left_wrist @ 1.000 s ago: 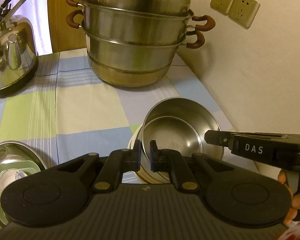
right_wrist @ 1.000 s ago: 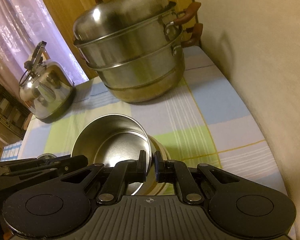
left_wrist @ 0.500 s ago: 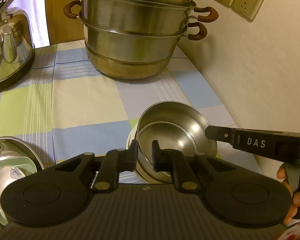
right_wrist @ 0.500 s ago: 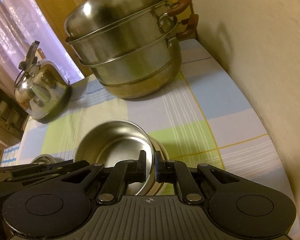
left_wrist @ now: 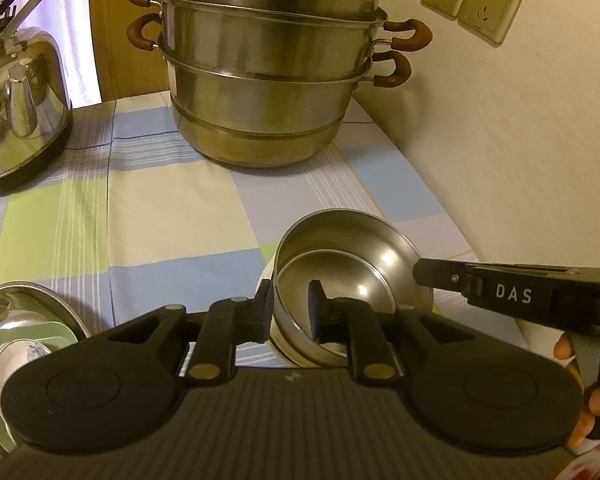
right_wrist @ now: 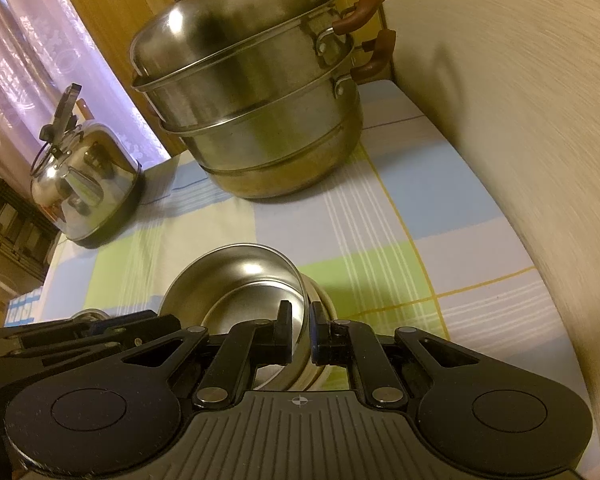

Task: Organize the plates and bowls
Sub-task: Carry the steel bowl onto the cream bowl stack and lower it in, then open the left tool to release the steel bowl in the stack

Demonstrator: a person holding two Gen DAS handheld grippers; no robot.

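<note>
A steel bowl (left_wrist: 340, 256) sits nested in a white bowl (left_wrist: 274, 346) on the checked tablecloth. My left gripper (left_wrist: 289, 308) straddles the steel bowl's near rim, one finger outside and one inside. Its jaws are opening, with a gap showing beside the rim. From the right, my right gripper (left_wrist: 420, 276) reaches the bowl's far side. In the right wrist view my right gripper (right_wrist: 301, 324) is shut on the rim of the steel bowl (right_wrist: 236, 276), and the white bowl (right_wrist: 327, 304) shows just beyond it.
A tall steel steamer pot (left_wrist: 268, 80) stands at the back beside a kettle (left_wrist: 16, 112). The wall (left_wrist: 520, 140) runs close along the table's right edge. At the near left, a steel dish (left_wrist: 28, 316) holds a green dish and a patterned bowl.
The steel bowl has sunk lower into the white bowl. The left gripper's jaws, pinched on the rim a second ago, have spread apart. The right gripper stays pinched on the rim.
</note>
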